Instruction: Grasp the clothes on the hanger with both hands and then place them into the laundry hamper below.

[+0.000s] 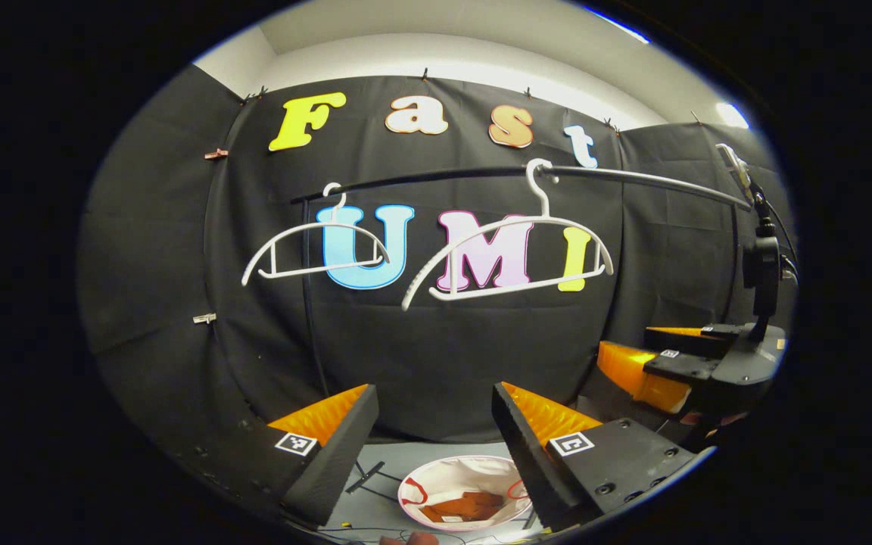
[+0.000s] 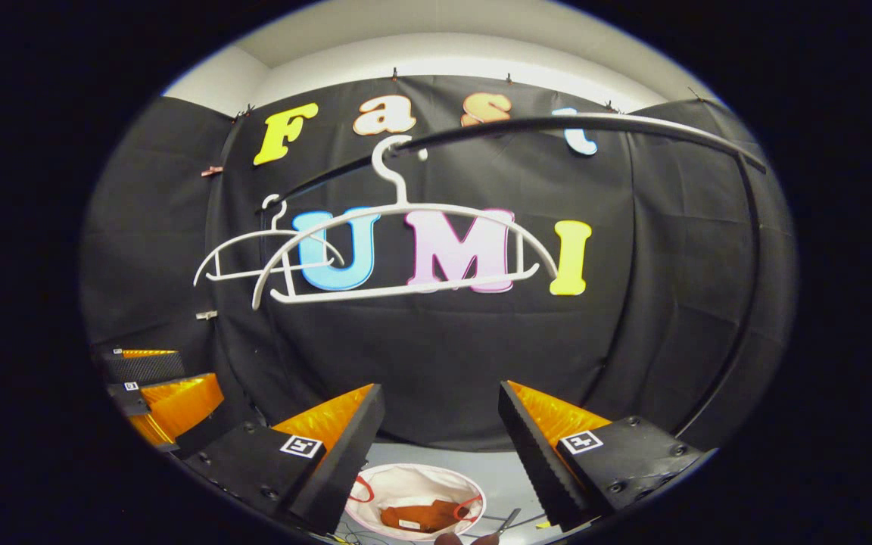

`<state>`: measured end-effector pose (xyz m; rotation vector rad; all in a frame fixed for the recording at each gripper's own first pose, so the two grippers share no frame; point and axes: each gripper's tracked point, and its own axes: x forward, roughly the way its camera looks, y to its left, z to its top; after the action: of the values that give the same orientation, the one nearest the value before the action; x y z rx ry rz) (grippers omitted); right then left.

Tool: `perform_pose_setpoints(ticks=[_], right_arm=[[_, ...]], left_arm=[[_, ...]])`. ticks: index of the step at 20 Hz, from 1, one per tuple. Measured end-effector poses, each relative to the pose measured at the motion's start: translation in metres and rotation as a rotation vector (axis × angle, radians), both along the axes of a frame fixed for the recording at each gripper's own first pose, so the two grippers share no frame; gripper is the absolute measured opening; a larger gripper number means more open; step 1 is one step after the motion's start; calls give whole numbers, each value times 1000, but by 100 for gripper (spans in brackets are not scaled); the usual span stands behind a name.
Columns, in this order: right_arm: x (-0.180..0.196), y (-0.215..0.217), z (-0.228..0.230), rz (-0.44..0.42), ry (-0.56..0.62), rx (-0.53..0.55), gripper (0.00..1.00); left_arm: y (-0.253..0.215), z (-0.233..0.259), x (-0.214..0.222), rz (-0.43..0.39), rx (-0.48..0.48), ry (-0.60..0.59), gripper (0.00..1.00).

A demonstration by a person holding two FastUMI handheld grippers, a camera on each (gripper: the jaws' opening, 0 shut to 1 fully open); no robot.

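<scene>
Below, orange clothes [image 2: 417, 516] crumpled in hamper [image 2: 375, 488], no clear axis; both grippers' fingers apart.

Black cloth wall [image 1: 436, 363] hangs under a white ceiling [image 1: 436, 45], above grey floor [image 1: 436, 458].

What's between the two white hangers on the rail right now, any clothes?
Nothing: in the left gripper view, only bare rail separates the left hanger from the right hanger; both hang empty.
</scene>
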<state>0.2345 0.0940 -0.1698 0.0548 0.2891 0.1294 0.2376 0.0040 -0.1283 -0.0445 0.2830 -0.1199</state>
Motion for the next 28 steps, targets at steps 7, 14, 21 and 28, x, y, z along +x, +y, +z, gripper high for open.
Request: perform_pose_setpoints(ticks=[7, 14, 21, 28], right_arm=[[5, -21, 59, -90, -119, 11, 98], [-17, -10, 92, -99, -167, 28, 100], [-26, -4, 122, -97, -221, 29, 100], [-26, -7, 141, -100, -263, 27, 98]], left_arm=[[1, 38, -22, -30, -58, -85, 95], [11, 63, -32, -33, -79, -138, 95], [26, 73, -38, -10, -87, -149, 95], [19, 95, -41, -24, -114, -177, 95]])
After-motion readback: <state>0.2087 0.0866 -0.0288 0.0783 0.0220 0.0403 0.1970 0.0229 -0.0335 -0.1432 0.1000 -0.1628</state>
